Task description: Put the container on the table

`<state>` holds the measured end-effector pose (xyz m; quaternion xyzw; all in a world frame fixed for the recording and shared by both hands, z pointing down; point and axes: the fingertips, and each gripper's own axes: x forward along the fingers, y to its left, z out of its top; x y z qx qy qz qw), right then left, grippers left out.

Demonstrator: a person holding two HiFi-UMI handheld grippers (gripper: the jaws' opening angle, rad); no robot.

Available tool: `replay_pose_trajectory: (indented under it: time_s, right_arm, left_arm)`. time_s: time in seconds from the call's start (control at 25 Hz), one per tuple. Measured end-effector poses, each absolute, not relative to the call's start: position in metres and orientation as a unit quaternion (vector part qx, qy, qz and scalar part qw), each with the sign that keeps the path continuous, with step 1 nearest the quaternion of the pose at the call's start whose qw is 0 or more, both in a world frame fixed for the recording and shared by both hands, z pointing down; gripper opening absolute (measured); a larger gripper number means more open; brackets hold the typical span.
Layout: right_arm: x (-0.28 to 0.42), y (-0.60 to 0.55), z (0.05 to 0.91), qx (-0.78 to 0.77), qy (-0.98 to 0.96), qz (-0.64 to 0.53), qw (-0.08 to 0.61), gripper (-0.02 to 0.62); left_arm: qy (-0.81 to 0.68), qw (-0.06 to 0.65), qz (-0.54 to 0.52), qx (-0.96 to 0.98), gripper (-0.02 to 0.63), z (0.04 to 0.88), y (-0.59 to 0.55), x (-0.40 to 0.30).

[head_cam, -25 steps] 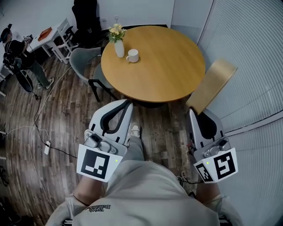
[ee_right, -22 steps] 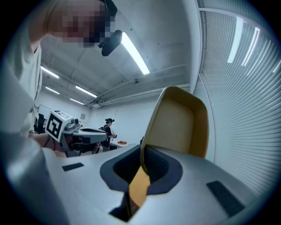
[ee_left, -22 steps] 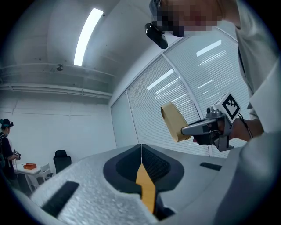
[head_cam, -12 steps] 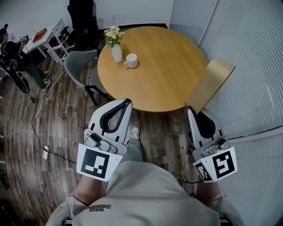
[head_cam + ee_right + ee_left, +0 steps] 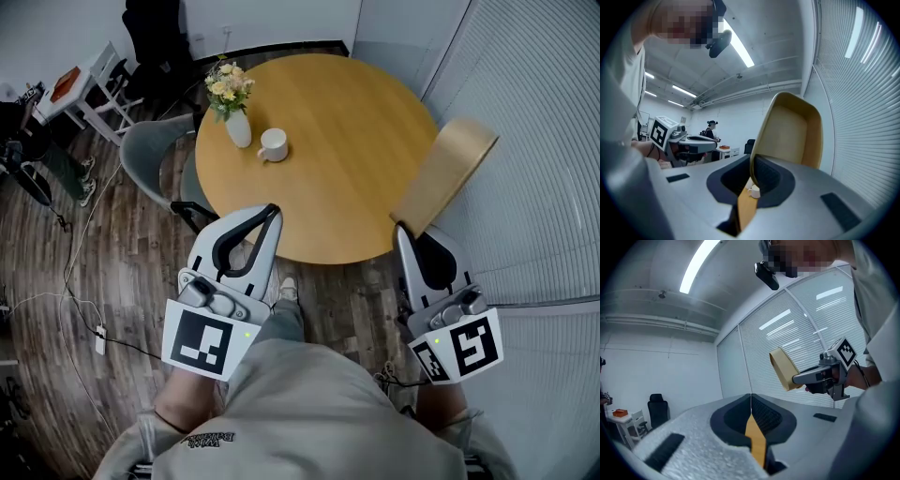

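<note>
From the head camera: finds the left gripper with jaws pressed together on nothing, raised over a dark plank floor, tips just short of the near edge of a round light-wood table. Finds the right gripper clamped on the lower rim of a tan, shallow, round-cornered container, which tilts up and away from the tips at the table's right edge. Places a white mug and a white vase of yellow flowers ahead of the left gripper's tips, on the table's far left part. From the left gripper view: shows both jaws meeting along a thin seam, empty, with the container off to the right in the other gripper's hold. From the right gripper view: shows jaws closed on the container's thin wall, hollow side towards the camera, rising above the tips; glimpses the mug low down behind the jaws.
</note>
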<state>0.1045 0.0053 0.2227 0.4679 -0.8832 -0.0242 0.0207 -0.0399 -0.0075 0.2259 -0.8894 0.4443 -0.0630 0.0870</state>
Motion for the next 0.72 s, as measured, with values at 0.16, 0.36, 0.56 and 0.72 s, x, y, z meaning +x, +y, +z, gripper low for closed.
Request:
replay_pose_trajectory:
  time_s: [0.16, 0.36, 0.56, 0.72]
  right_arm:
    - [0.091, -0.033, 0.219, 0.472, -0.881, -0.02, 0.021, 0.035]
    - [0.076, -0.073, 0.211, 0.482, -0.875, -0.031, 0.032, 0.035]
    - [0.059, -0.107, 0.206, 0.49, -0.87, -0.037, 0.039, 0.035]
    - [0.047, -0.132, 0.206, 0.495, -0.867, -0.035, 0.042, 0.035]
  left_arm:
    - [0.437, 0.086, -0.064, -0.893, 0.02, 0.221, -0.049, -0.051]
    - [0.425, 0.089, -0.062, -0.899, 0.021, 0.215, -0.092, -0.063]
    - [0.421, 0.085, -0.06, -0.901, 0.02, 0.214, -0.129, -0.082]
    - [0.421, 0.083, -0.057, -0.902, 0.02, 0.214, -0.155, -0.098]
